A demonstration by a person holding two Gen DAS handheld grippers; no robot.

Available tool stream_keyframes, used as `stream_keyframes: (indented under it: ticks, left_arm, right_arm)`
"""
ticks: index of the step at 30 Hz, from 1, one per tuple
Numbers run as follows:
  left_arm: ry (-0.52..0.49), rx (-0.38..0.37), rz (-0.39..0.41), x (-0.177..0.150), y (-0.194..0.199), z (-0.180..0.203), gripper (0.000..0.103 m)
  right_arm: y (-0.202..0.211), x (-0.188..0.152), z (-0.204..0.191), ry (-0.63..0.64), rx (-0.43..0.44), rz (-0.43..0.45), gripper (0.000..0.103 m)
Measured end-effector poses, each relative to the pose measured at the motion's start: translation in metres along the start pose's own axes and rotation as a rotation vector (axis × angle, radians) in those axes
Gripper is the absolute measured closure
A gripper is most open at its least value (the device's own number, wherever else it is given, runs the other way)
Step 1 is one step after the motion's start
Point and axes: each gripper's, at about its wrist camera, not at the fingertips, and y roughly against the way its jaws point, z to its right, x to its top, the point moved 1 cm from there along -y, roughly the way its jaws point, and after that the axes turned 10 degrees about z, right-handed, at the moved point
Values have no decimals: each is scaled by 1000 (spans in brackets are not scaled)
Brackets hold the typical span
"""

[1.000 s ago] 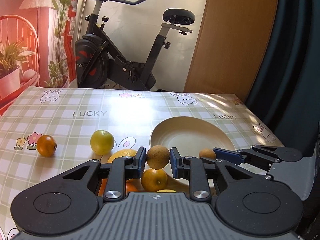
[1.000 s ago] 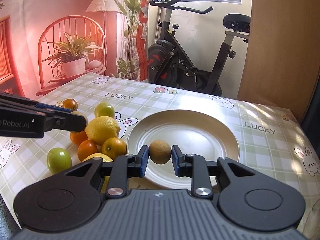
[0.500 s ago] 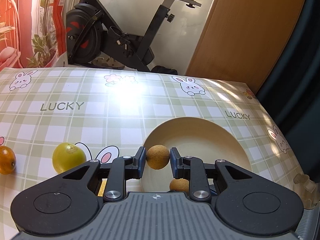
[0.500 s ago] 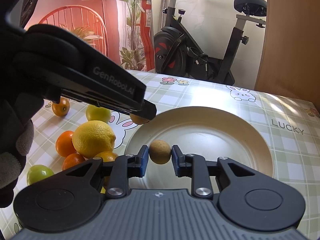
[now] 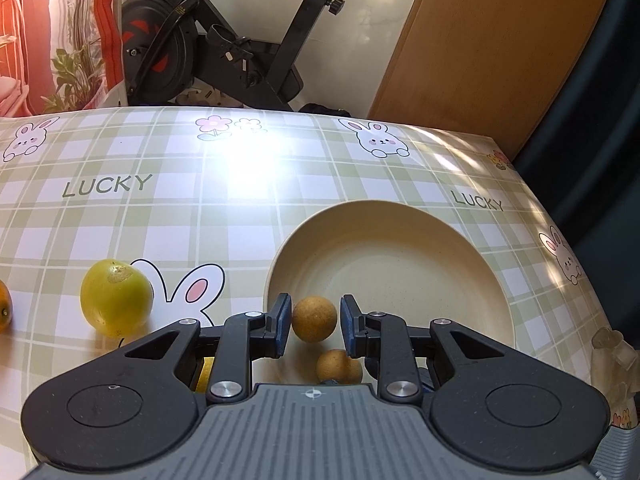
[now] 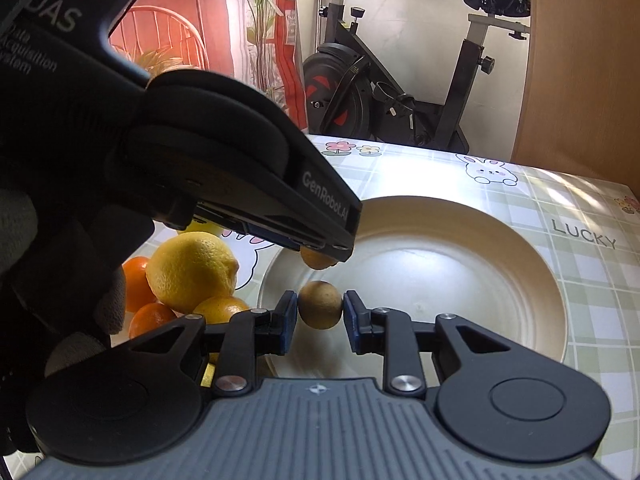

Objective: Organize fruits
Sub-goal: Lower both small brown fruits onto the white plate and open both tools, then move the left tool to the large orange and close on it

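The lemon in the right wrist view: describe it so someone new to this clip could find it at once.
Start at the big cream plate on the checked tablecloth. Just off its left rim lies a huddle of fruit, partly under the left tongs. The lemon is the largest piece there, pale yellow, oval and dimpled, sitting above the smaller, round oranges.

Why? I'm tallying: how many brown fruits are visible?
2: one brown fruit in the left gripper, another in the right gripper, both over the plate. Others may be hidden.
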Motion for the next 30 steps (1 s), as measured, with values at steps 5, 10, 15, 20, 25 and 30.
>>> stream_keyframes:
  ticks: [5, 10, 15, 20, 25, 30]
  left_arm:
    - [20, -10, 36, 1, 17, -5, 75]
    - [0, -6, 106, 1, 50, -6, 73]
    - [40, 33, 161, -14, 82, -15, 73]
    - [65, 81, 227, -34, 114, -26, 74]
    - [127, 114, 248, -56, 139, -40, 74]
    - [155, 122, 248, -64, 151, -51, 74]
  right_arm:
    - [10, -3, -4, 2, -5, 9, 65]
    - [27, -5, -9, -37, -12, 27, 55]
    - [47, -8, -20, -44, -22, 52, 51]
    - [67, -13, -33, -5, -39, 75, 48]
    - [76, -16, -43, 6, -11, 87, 48]
    - [86, -17, -52, 0, 54, 115, 48]
